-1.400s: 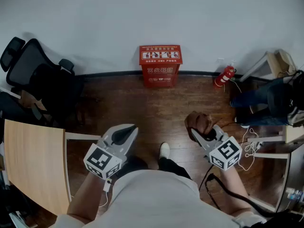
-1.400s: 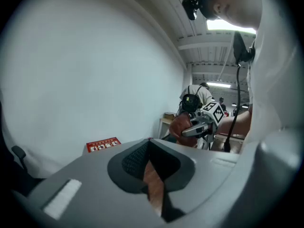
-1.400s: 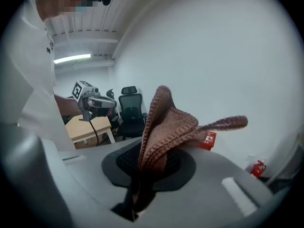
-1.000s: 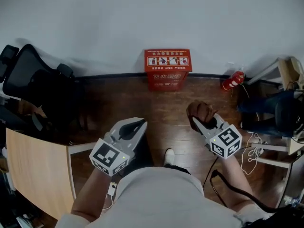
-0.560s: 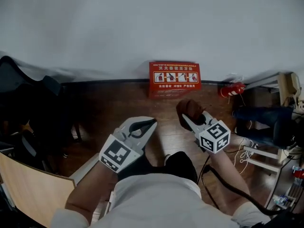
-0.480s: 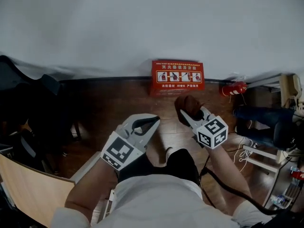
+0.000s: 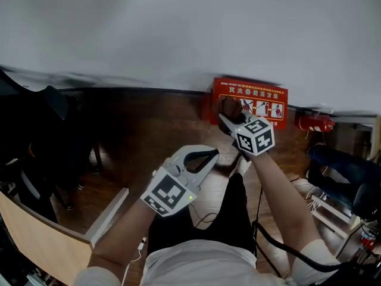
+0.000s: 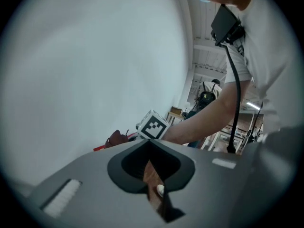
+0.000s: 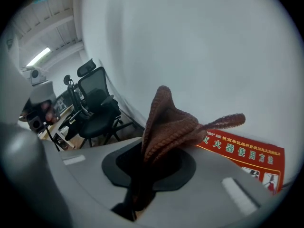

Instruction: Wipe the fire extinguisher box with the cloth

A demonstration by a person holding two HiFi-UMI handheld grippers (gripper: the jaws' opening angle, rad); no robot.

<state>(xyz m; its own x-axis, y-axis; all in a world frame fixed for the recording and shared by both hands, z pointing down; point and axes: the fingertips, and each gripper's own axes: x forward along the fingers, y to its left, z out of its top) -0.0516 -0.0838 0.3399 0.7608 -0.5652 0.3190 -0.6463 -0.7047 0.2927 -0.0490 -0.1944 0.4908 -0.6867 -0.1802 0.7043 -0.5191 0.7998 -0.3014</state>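
Change since earlier frames: right gripper (image 7: 226,119) has travelled forward with the cloth (image 7: 230,106) from well short of the fire extinguisher box (image 7: 275,107) to the box's left part. The box has slid from 12 to 1 o'clock in the head view.
Wall (image 7: 178,28): pale and bare, filling the upper half of the head view.
Fire extinguisher box: red, standing on the wood floor against the wall base, with its long axis running 9-to-3 along the wall. In the right gripper view (image 9: 247,151) it sits at 4 o'clock.
Left gripper (image 7: 205,162): at 7 o'clock from the box and well apart from it. Its jaw tips are pressed together on nothing (image 8: 149,148).
Right gripper (image 9: 142,175): the nearer hand, with jaws pinching the cloth.
Cloth (image 9: 166,122): brown and knobbly, bunched upright, with one tail pointing to 3 o'clock above the box. Contact with the box cannot be confirmed.
Bearing for next move: judged, the box face lies ahead and right of the cloth, at about 1 o'clock from the right gripper. A stroke would run along the box's 9-to-3 axis.
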